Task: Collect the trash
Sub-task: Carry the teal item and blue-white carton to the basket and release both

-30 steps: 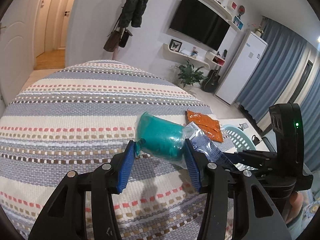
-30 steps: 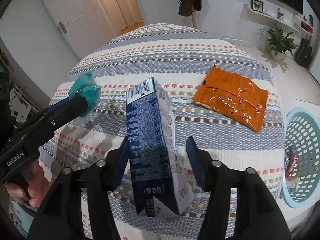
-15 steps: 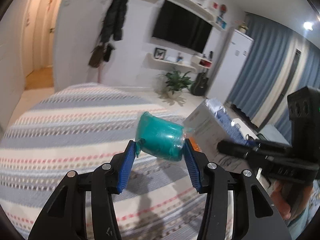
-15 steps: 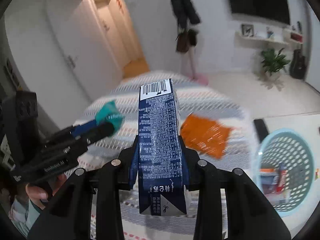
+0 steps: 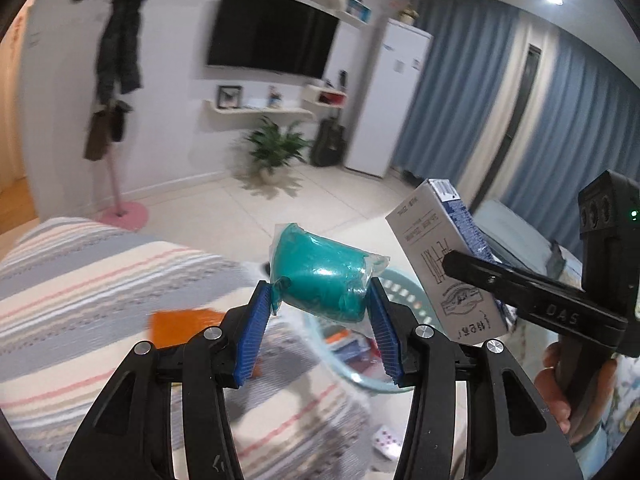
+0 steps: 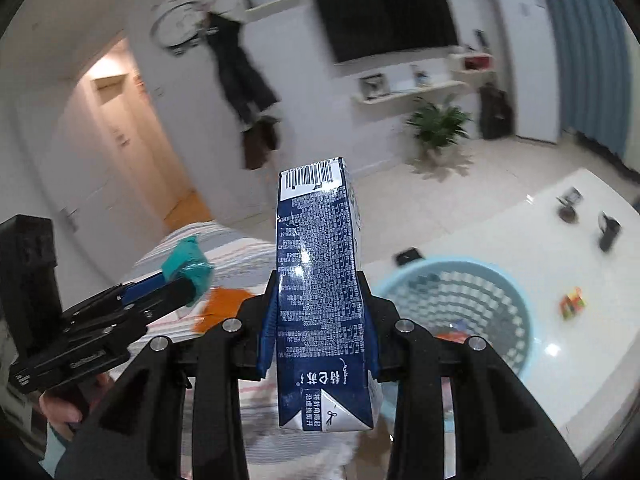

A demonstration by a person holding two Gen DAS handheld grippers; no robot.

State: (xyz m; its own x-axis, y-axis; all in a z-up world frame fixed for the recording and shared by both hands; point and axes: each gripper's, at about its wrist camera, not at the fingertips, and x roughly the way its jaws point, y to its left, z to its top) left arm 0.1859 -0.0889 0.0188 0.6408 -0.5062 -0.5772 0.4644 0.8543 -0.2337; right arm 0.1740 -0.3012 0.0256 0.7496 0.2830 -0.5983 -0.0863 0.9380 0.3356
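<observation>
Both of our tongs have lifted off the striped bed cover (image 5: 92, 280) since a second ago and now hang toward the light blue basket (image 6: 472, 292), which we take as our landmark. Back then the dark blue carton (image 6: 320, 300) stood loose between the right pads; now those pads press its two sides.

Our left tongs (image 5: 318, 322) are closed on the teal wrapped lump (image 5: 324, 284), its clear wrapper pinched between the blue pads (image 5: 252, 332). In the left wrist view the lump sits in front of the basket's near rim (image 5: 348, 378), above it and not touching.

Our right tongs (image 6: 320, 320) clamp the carton upright, barcode end up and folded end down, just left of the basket in the right wrist view. In the left wrist view the same carton (image 5: 444, 264) shows its pale side, gripped by the black fingers (image 5: 532, 300) above the basket, with a hand (image 5: 556, 384) on the handle below.

Inside the basket we see some colourful wrappers (image 6: 452, 334), too blurred to name. Left of the basket, the orange packet (image 6: 222, 308) lies flat on the bed cover. A small coloured object (image 6: 572, 304) lies on the white floor to the right of the basket.
</observation>
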